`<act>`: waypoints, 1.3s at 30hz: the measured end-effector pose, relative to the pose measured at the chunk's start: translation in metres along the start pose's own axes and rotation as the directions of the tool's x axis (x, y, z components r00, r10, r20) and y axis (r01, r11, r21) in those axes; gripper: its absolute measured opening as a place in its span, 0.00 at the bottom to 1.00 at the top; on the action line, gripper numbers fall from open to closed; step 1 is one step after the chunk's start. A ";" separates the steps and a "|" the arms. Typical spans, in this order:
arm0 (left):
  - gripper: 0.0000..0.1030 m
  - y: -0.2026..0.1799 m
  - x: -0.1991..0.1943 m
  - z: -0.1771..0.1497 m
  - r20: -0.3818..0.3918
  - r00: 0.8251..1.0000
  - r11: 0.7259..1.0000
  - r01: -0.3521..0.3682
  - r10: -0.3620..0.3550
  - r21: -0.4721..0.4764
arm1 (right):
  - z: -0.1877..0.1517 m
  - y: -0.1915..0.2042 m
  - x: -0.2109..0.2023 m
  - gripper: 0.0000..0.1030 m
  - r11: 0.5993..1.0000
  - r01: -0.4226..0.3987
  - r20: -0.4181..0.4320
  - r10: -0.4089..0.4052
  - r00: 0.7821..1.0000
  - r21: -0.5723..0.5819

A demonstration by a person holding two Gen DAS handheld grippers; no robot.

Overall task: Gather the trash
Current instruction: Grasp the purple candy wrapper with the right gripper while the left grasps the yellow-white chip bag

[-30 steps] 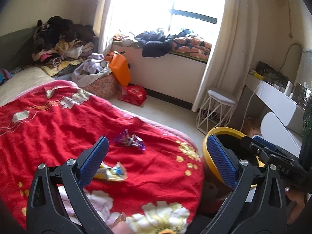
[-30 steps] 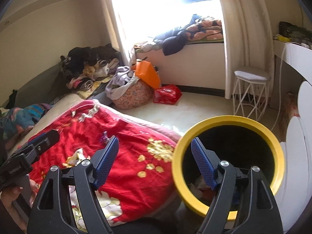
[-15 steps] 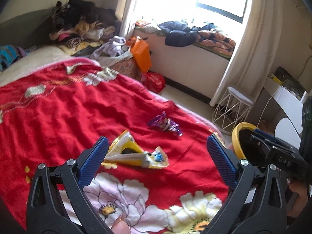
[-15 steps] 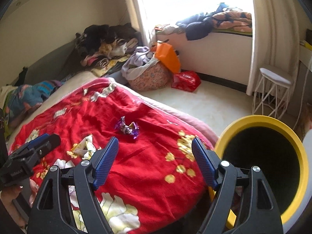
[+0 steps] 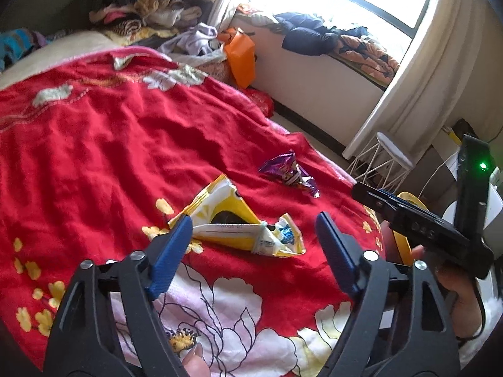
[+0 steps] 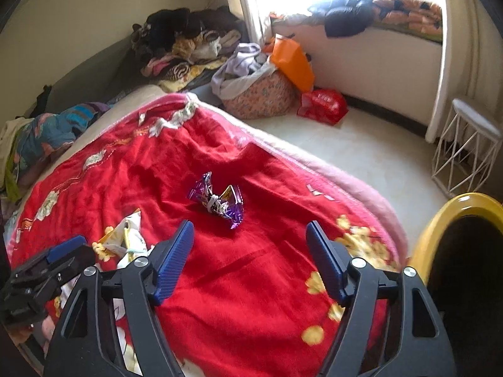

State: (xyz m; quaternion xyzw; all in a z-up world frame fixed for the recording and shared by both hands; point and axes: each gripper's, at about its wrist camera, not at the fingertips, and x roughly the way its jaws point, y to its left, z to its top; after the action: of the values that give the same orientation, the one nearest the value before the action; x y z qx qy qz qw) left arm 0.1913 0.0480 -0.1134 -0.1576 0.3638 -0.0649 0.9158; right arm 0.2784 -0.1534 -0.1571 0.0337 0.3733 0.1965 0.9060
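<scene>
Bedroom surface: red floral blanket [image 5: 103, 144] spread over the bed, the landmark for all places below.
Left fingers: blue pads [image 5: 171, 251] stand apart and have just been narrowing; nothing is pressed between them.
Left gripper: left gripper [image 5: 254, 251] hovers low over the near end of the blanket, lined up on the yellow wrapper; the left pad tip overlaps its near corner in the picture, contact cannot be told.
Right fingers: blue pads [image 6: 174, 259] also apart, also just narrowed a little, with only bare blanket between them.
Right gripper: right gripper [image 6: 251, 259] over the near edge of the blanket, pointed at the purple wrapper, not yet reaching it.
Yellow wrapper: yellow wrapper [image 5: 239, 223] lies crumpled and open on the blanket near its foot end.
Purple wrapper: purple wrapper [image 6: 218, 201] lies on the blanket, a little farther toward the middle, apart from the yellow one.
Bin: yellow-rimmed bin [image 6: 440, 220] stands on the floor just off the blanket's near corner, mouth open.
Step in hand: approach to pick up, one gripper per wrapper, judged from the aim.
Next move calls for: lowering each gripper until the pads straddle a raised fold, closing without pinching the blanket, then carrying across to the bin.
Risk: thin foil may slip or the plush pile may get caught.
</scene>
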 end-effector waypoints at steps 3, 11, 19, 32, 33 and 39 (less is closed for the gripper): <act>0.63 0.005 0.008 -0.002 -0.025 1.000 1.000 0.004 -0.005 -0.031 | 0.004 0.000 0.018 0.64 1.000 -0.012 -0.030 0.012 0.999 -0.007; 0.62 0.022 0.025 -0.003 -0.062 0.998 0.994 0.006 -0.013 -0.111 | 0.012 0.007 0.059 0.51 0.999 -0.043 -0.103 0.041 0.994 -0.022; 0.62 0.035 0.040 -0.004 -0.074 0.997 0.985 0.012 -0.025 -0.174 | 0.012 0.010 0.078 0.26 0.997 -0.081 -0.135 0.079 0.988 -0.010; 0.45 0.038 0.042 -0.001 -0.054 0.997 0.976 0.042 -0.054 -0.215 | -0.016 -0.008 0.018 0.19 0.994 -0.074 -0.010 0.075 0.997 0.086; 0.44 0.036 0.040 -0.001 -0.051 0.997 0.977 0.043 -0.055 -0.210 | -0.018 -0.009 0.013 0.19 0.993 -0.071 -0.002 0.072 0.997 0.089; 0.38 0.020 0.030 0.001 -0.036 0.997 0.986 0.061 -0.068 -0.154 | -0.028 -0.006 -0.016 0.19 0.996 -0.056 0.037 0.054 0.998 0.076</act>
State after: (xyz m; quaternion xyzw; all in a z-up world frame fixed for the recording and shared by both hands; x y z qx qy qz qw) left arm 0.2134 0.0597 -0.1388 -0.2378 0.3811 -0.0696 0.8907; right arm 0.2511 -0.1672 -0.1680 0.0823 0.3638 0.2062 0.9046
